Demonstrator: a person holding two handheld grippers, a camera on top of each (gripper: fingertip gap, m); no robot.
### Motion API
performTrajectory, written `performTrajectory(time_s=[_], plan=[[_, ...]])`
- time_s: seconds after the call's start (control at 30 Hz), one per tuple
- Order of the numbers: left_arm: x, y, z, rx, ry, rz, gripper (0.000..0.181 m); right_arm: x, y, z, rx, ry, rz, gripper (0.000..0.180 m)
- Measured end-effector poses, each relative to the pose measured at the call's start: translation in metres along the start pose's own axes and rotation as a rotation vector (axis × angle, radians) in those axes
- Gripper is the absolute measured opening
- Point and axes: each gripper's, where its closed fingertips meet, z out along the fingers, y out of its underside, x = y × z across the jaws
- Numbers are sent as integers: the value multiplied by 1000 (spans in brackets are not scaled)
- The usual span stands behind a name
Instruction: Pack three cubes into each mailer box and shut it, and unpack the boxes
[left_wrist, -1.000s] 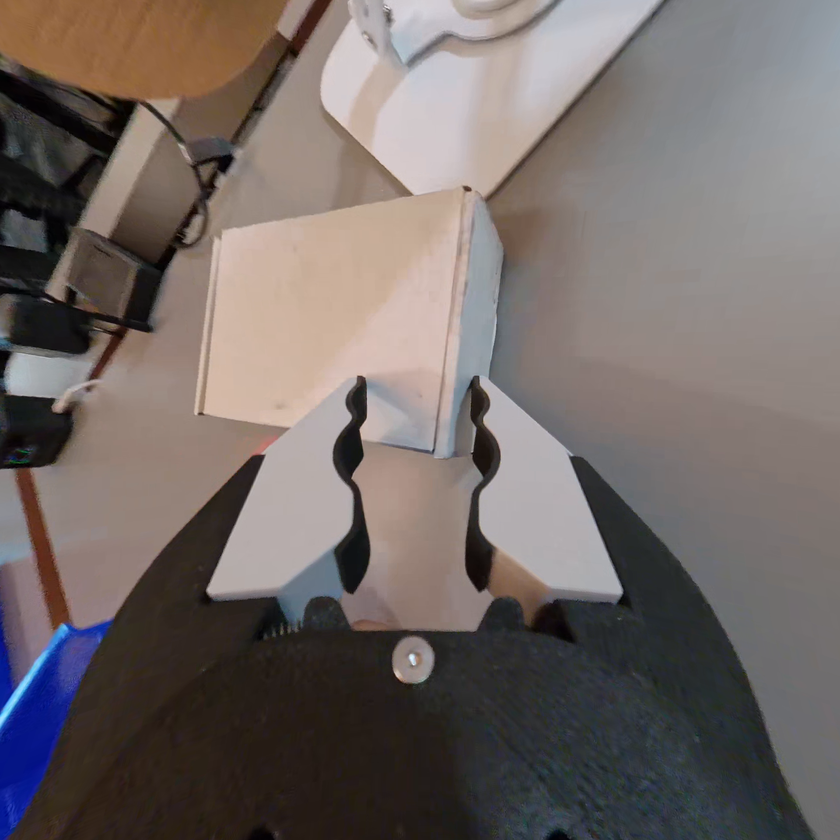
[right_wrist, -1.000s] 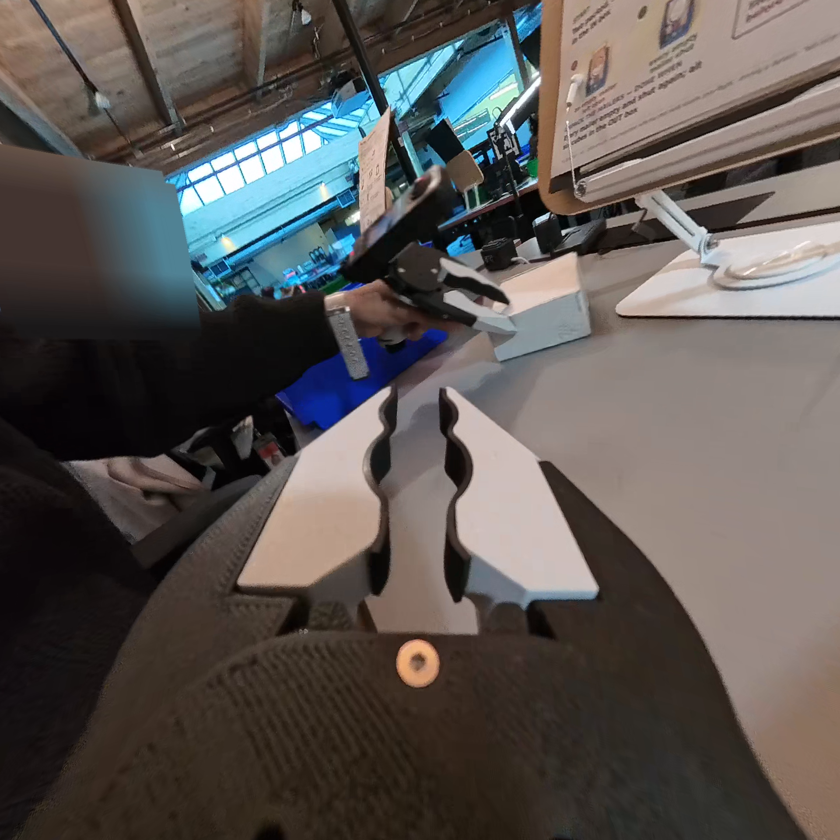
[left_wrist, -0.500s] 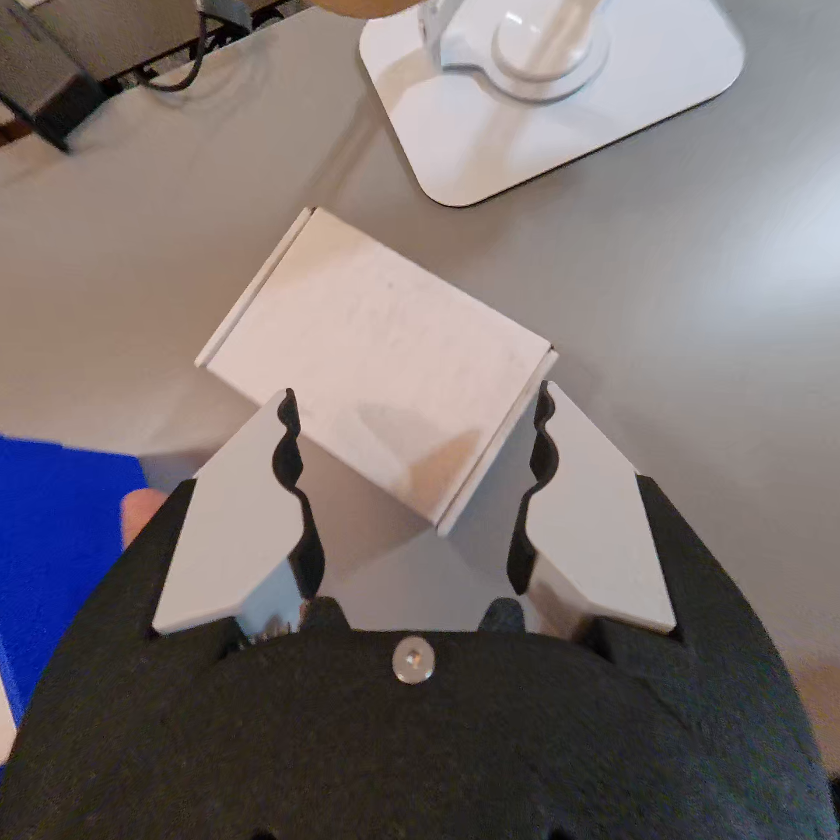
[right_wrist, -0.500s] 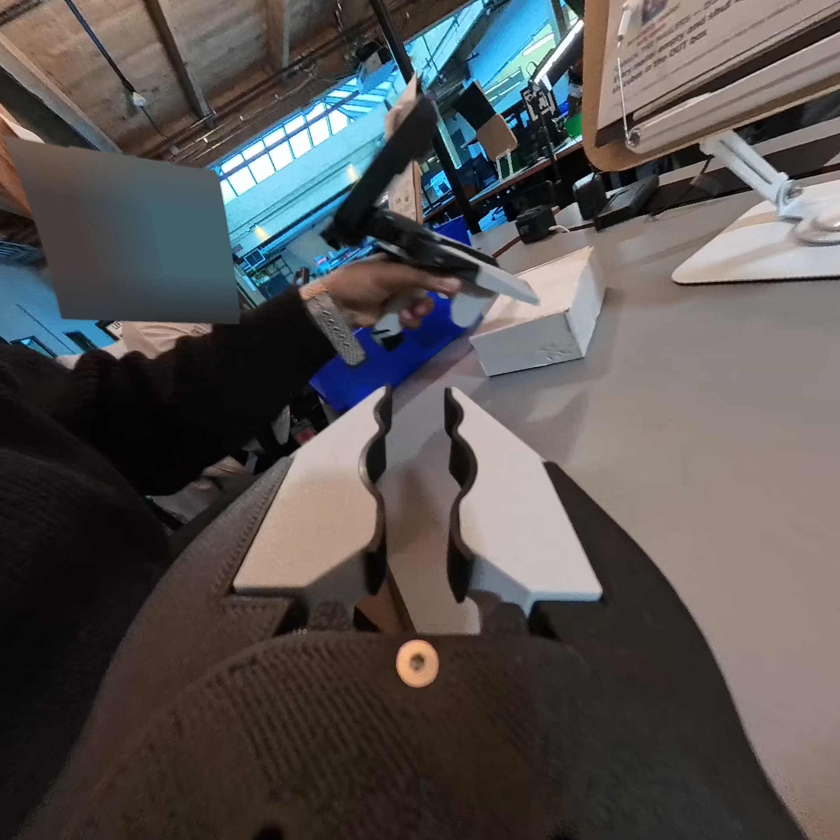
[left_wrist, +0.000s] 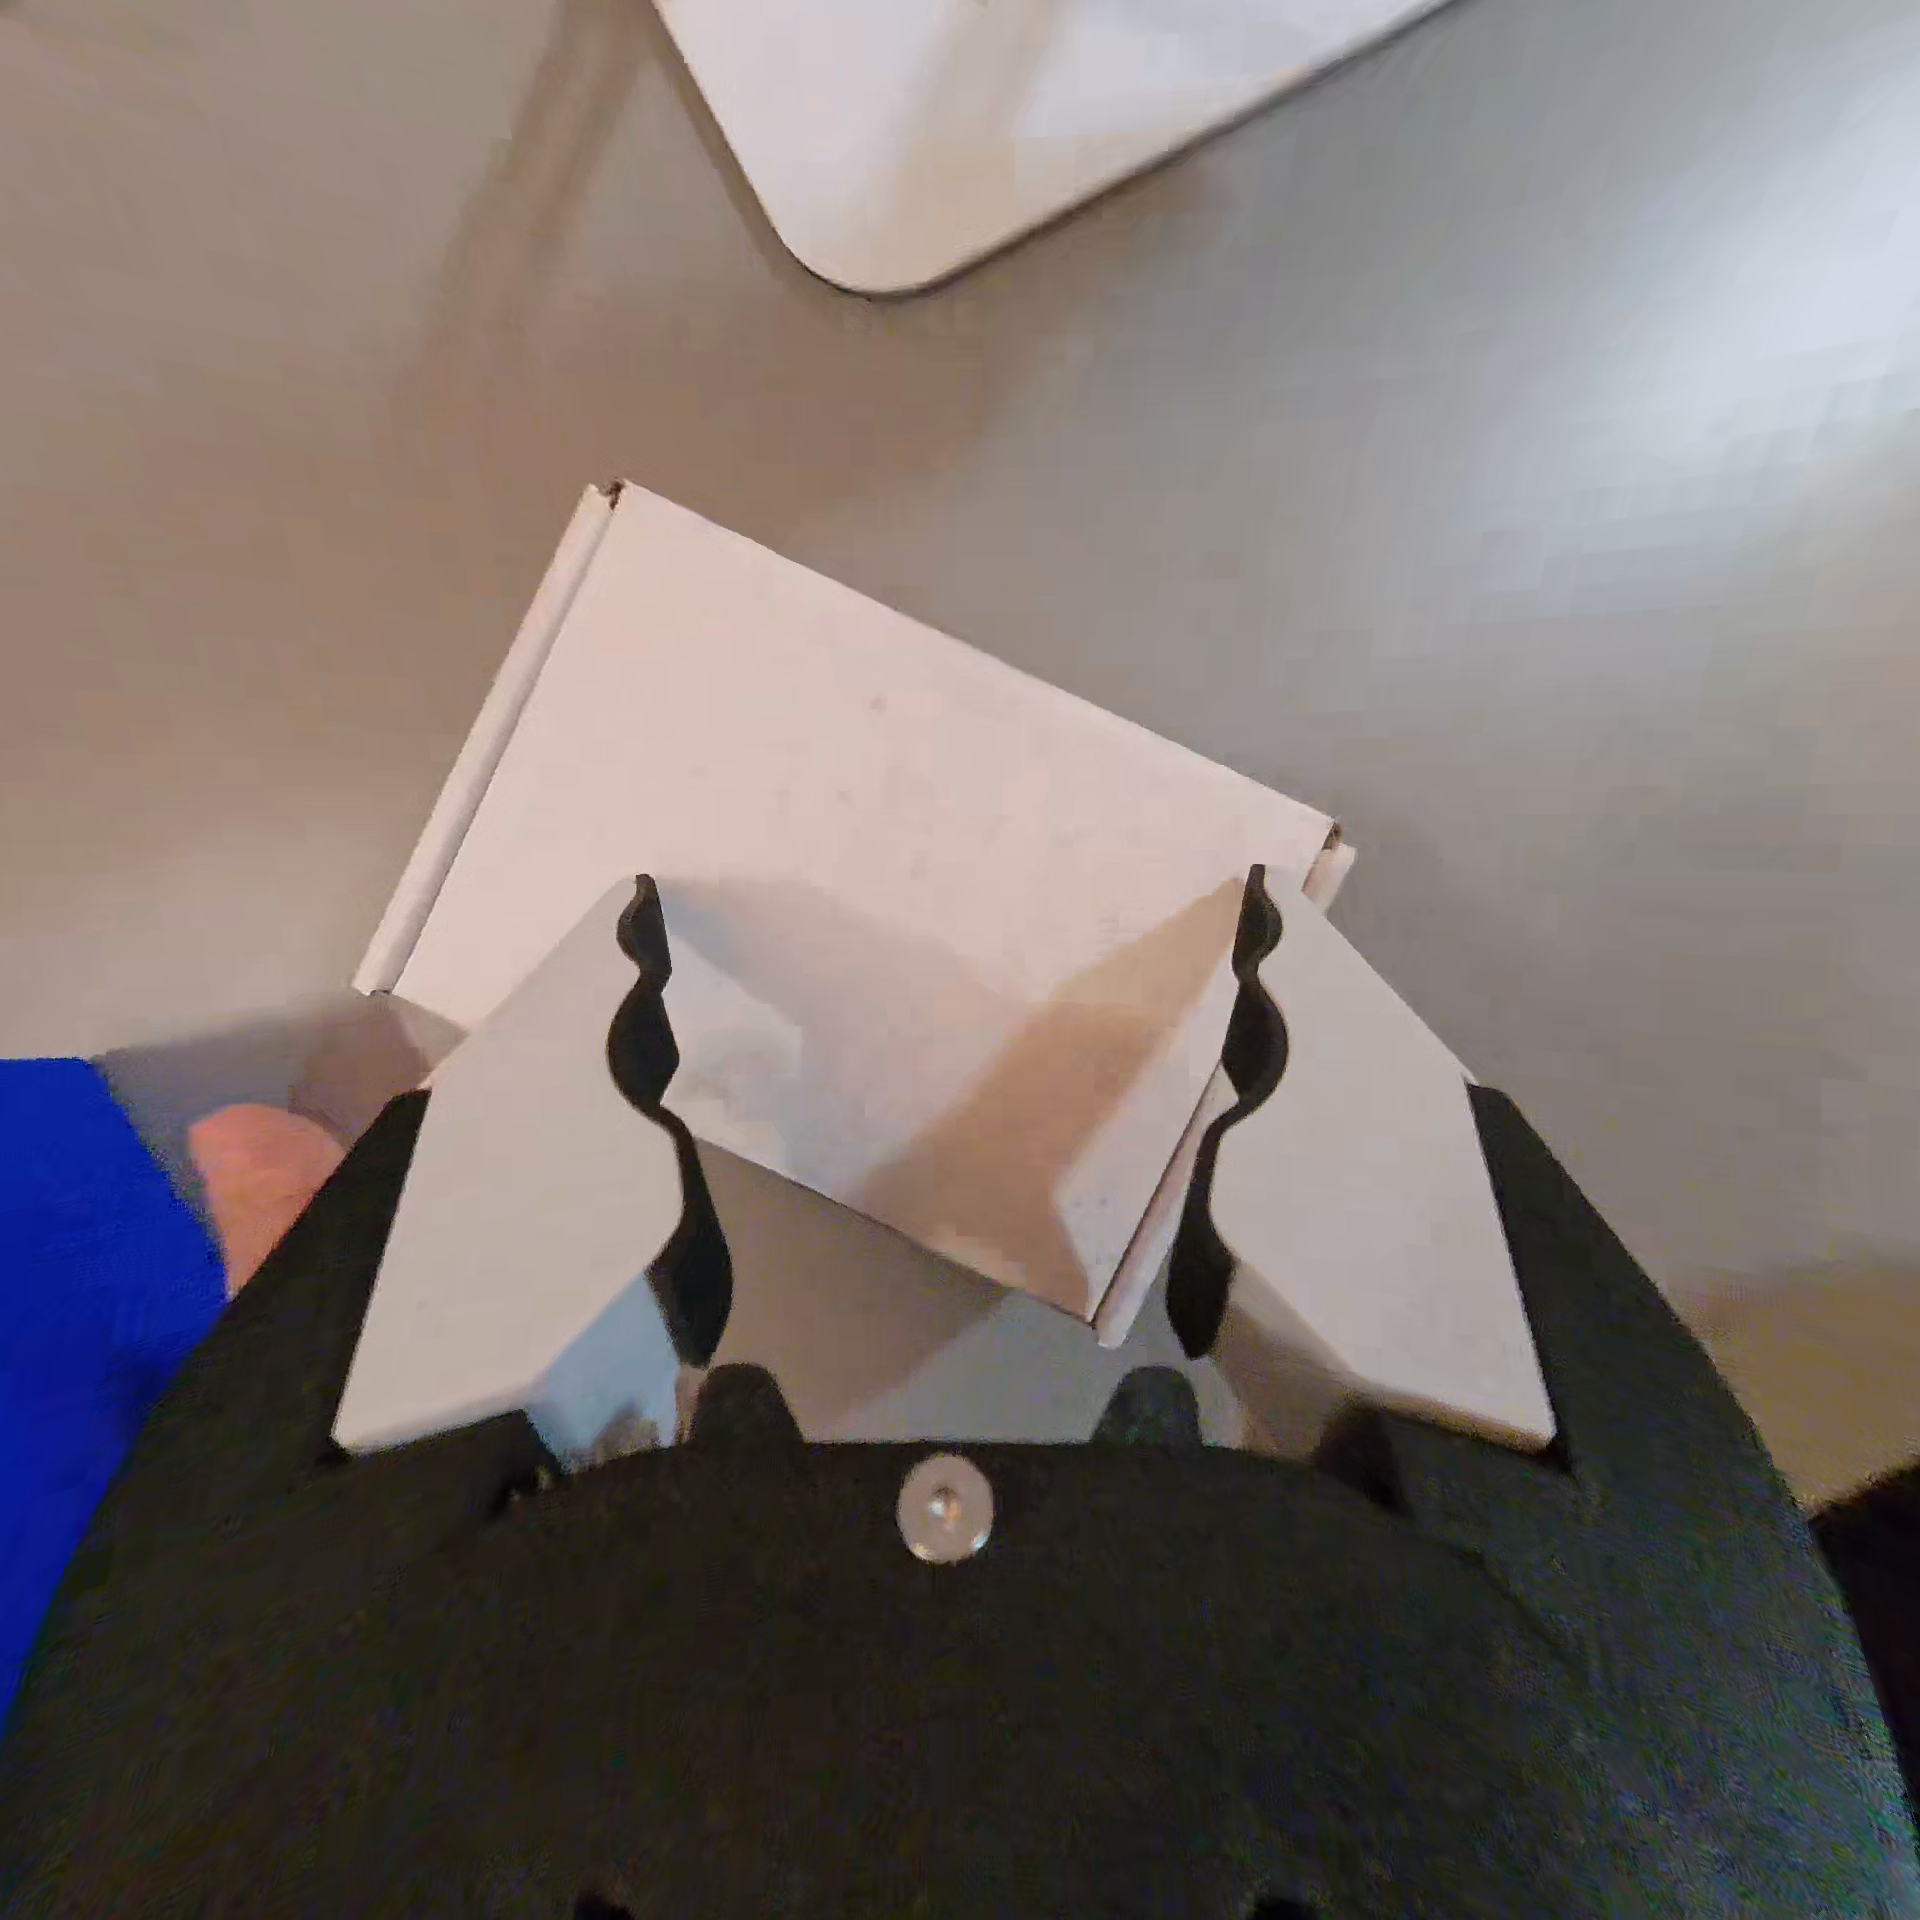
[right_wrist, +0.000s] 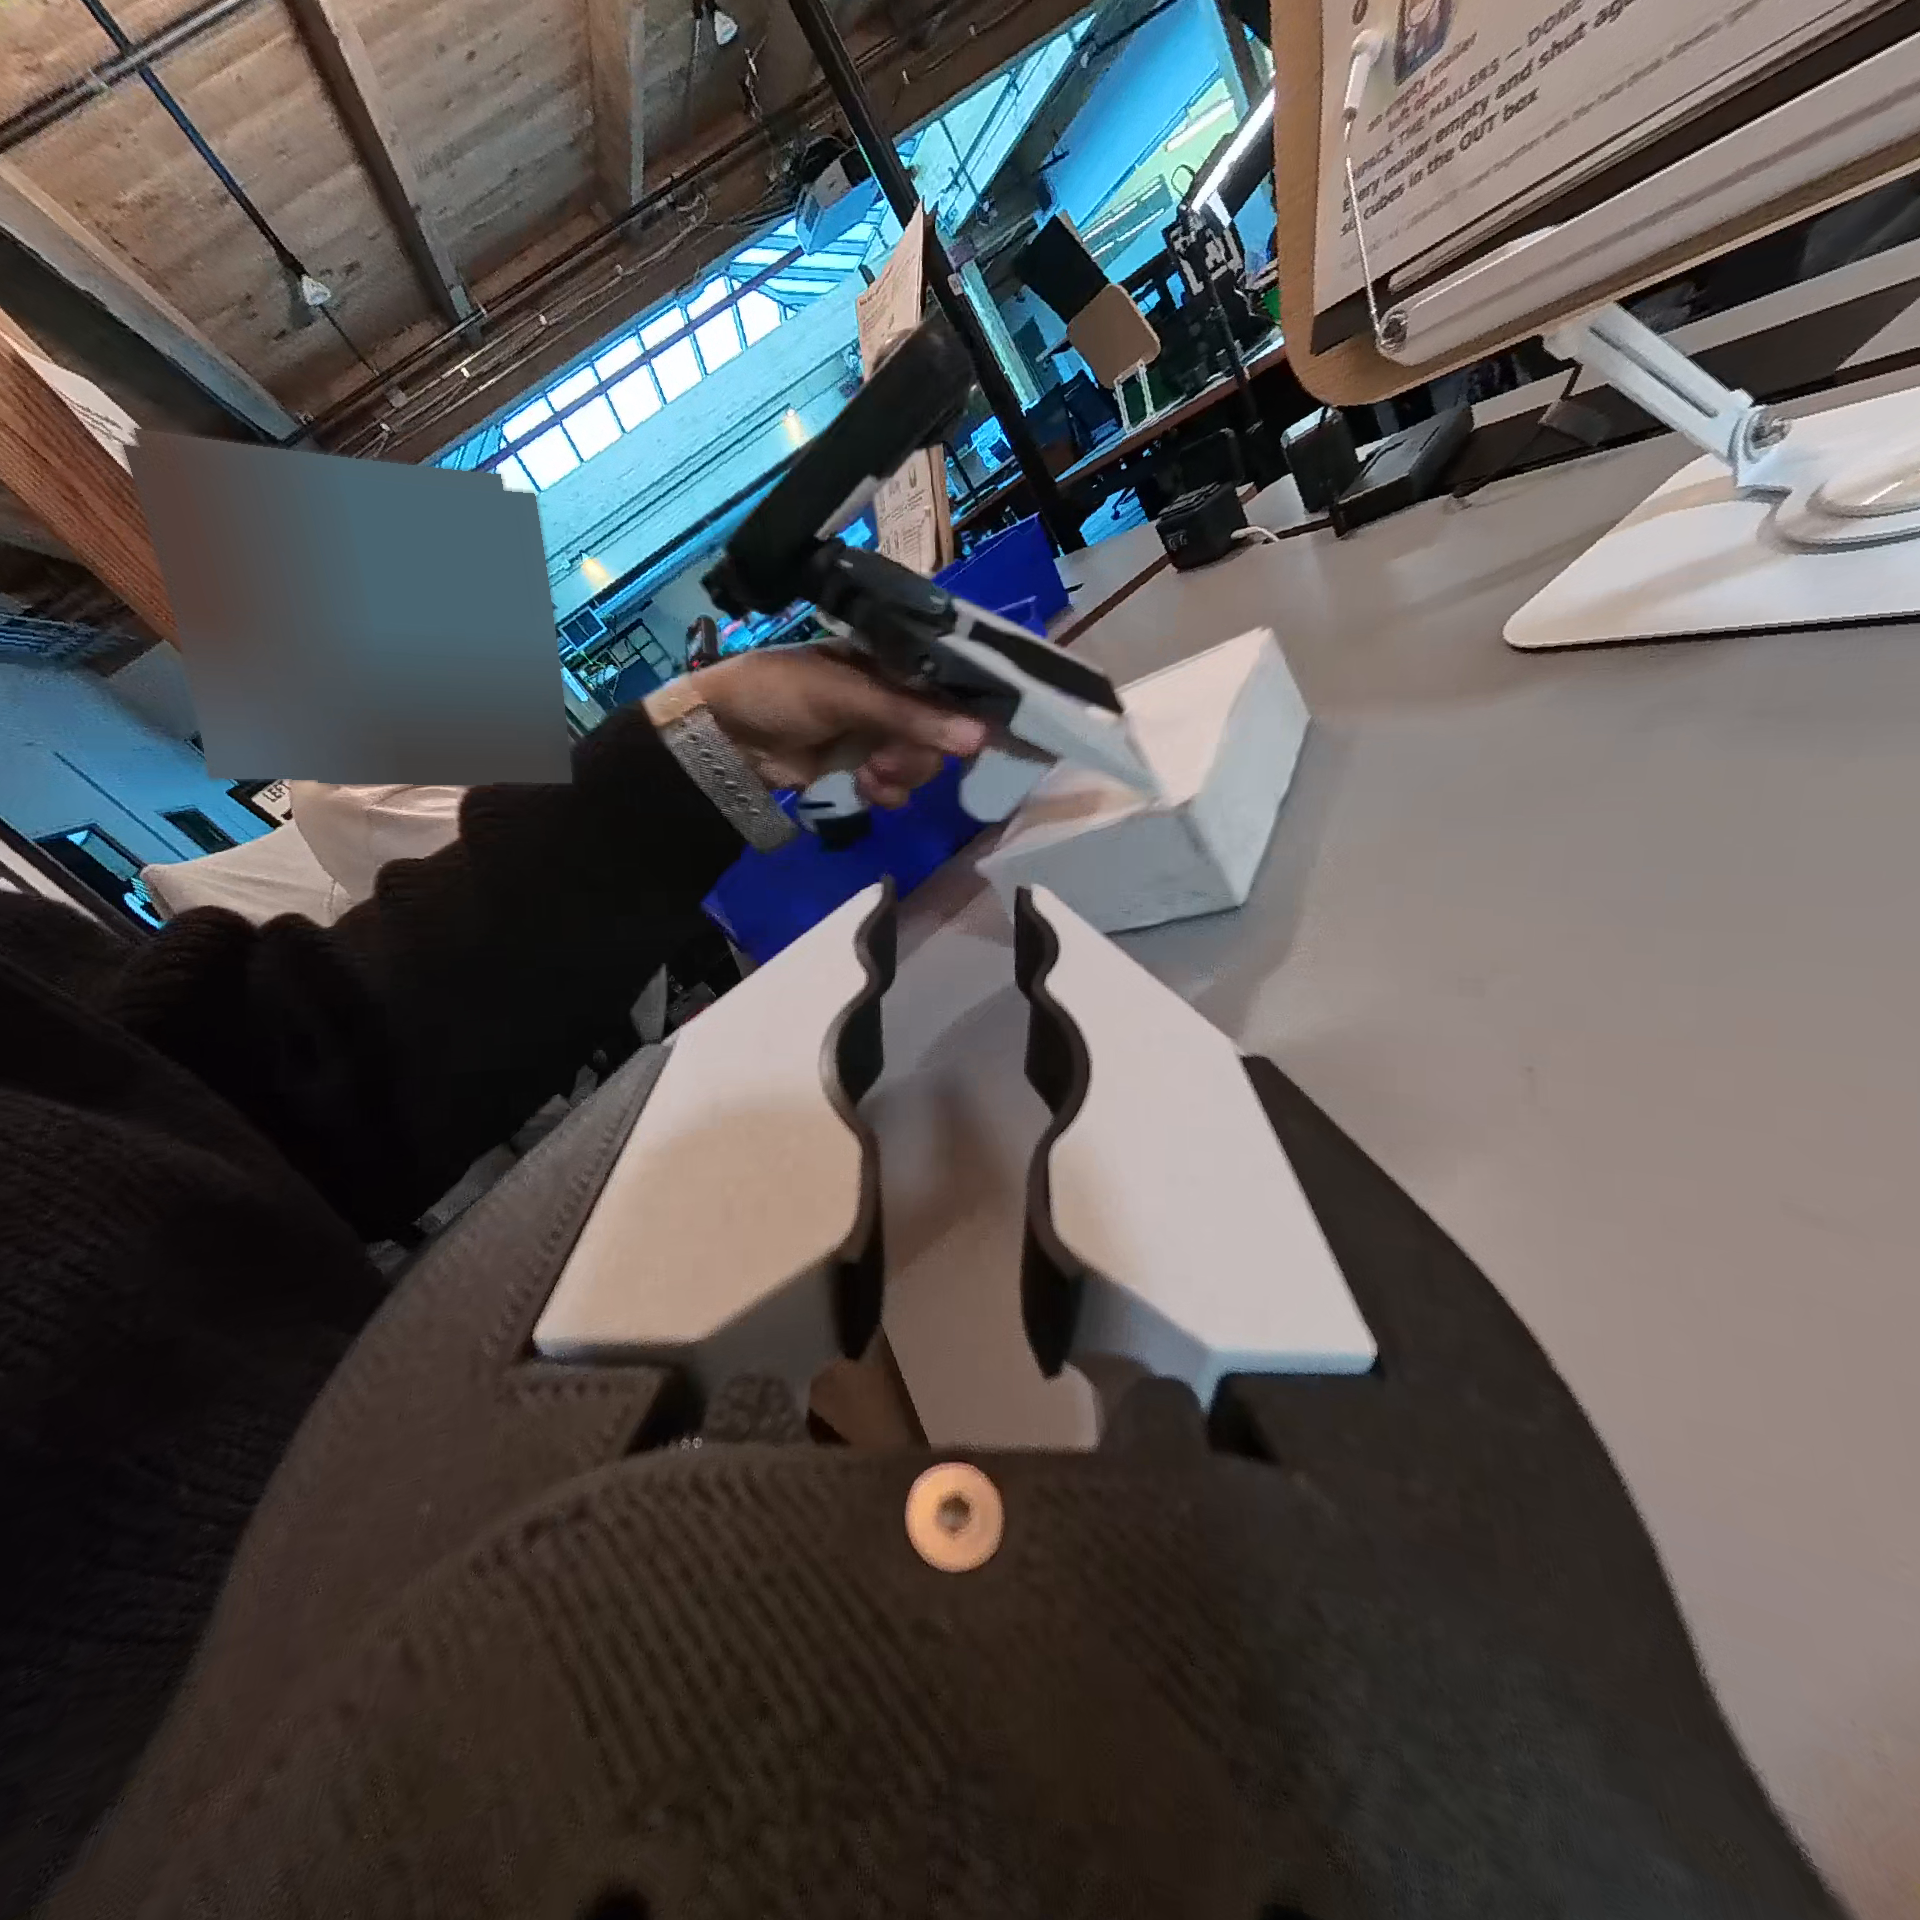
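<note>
A shut white mailer box lies flat on the grey table. My left gripper is open wide and hangs just over the box's near part, its fingertips over the lid and the box's near corner between the fingers. In the right wrist view the box lies ahead, with the left gripper tilted down onto its top. My right gripper is open by a narrow gap and empty, low over the table, short of the box. No cubes show.
A white stand base sits beyond the box and also shows at the right in the right wrist view, carrying a tilted board. A blue bin stands at the left, off the table edge. A person's black sleeve reaches across.
My left gripper has opened wider and swung over the box, which now lies under its fingertips. My right gripper has kept its narrow gap and barely moved.
</note>
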Motion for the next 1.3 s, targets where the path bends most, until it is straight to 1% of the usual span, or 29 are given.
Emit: performTrajectory(time_s=[0.07, 0.1, 0.17, 0.23, 0.33, 0.4, 0.43, 0.5, 0.53, 0.57, 0.6, 0.67, 0.7, 0.77, 0.8, 0.83, 0.9, 0.97, 1.0, 1.03, 1.1, 1.13, 1.17, 1.3], plan=[[6, 19, -16, -80, 61, 15, 106, 0, 0, 0, -2, 3, -7, 21], [9, 21, -24, -73, 92, -9, 107, 0, 1, 1, -7, 8, -17, 21], [8, 15, -37, 1, 108, -88, 107, 0, 3, 2, -21, 18, -41, 21], [3, 9, -38, 55, 67, -146, 111, 0, 6, 4, -32, 19, -50, 21], [6, -2, -26, 104, -4, -148, 118, -3, 6, 5, -28, 4, -33, 21], [13, -9, -13, 90, -57, -89, 120, -4, 2, 4, -14, 5, -37, 20], [9, -9, -6, 62, -129, -37, 121, -3, 1, 3, -10, 10, -46, 20], [3, 2, 7, -44, -248, 72, 133, -2, -1, 1, -11, 24, -66, 20], [4, 8, 11, -85, -263, 95, 134, -1, -2, 0, -9, 29, -71, 20], [11, 12, 13, -103, -227, 101, 130, 0, -3, -1, -5, 30, -70, 20], [16, 19, 12, -132, -205, 113, 134, 0, -4, -1, -1, 27, -63, 20], [25, 34, 8, -174, -162, 149, 149, 1, -3, -2, 3, 19, -37, 20], [28, 44, 2, -203, -152, 178, 152, 1, -3, -2, 5, 14, -21, 20], [26, 66, -12, -270, -170, 215, 146, 1, -4, -3, 15, 5, 2, 20], [22, 73, -19, -270, -182, 201, 139, 1, -5, -3, 20, 5, 5, 20], [17, 78, -26, -250, -196, 162, 131, 2, -6, -4, 21, 8, 3, 20], [10, 80, -38, -151, -207, 48, 122, 2, -5, -3, 17, 13, -3, 21], [6, 73, -49, -10, -210, -61, 124, 1, -3, -1, 12, 6, 4, 21], [7, 74, -51, 27, -200, -85, 124, 0, -2, 0, 11, -1, 12, 21], [5, 78, -52, 27, -200, -95, 126, -1, -1, 1, 9, -8, 21, 21], [2, 90, -50, -41, -201, -112, 130, -3, 0, 2, 8, -17, 27, 20], [0, 91, -53, -44, -215, -117, 129, -3, 0, 2, 6, -15, 19, 21], [0, 90, -57, -35, -223, -117, 123, -3, 0, 3, 1, -9, 6, 21], [-1, 86, -61, -8, -174, -149, 121, -2, 1, 3, -4, 6, -24, 20]])
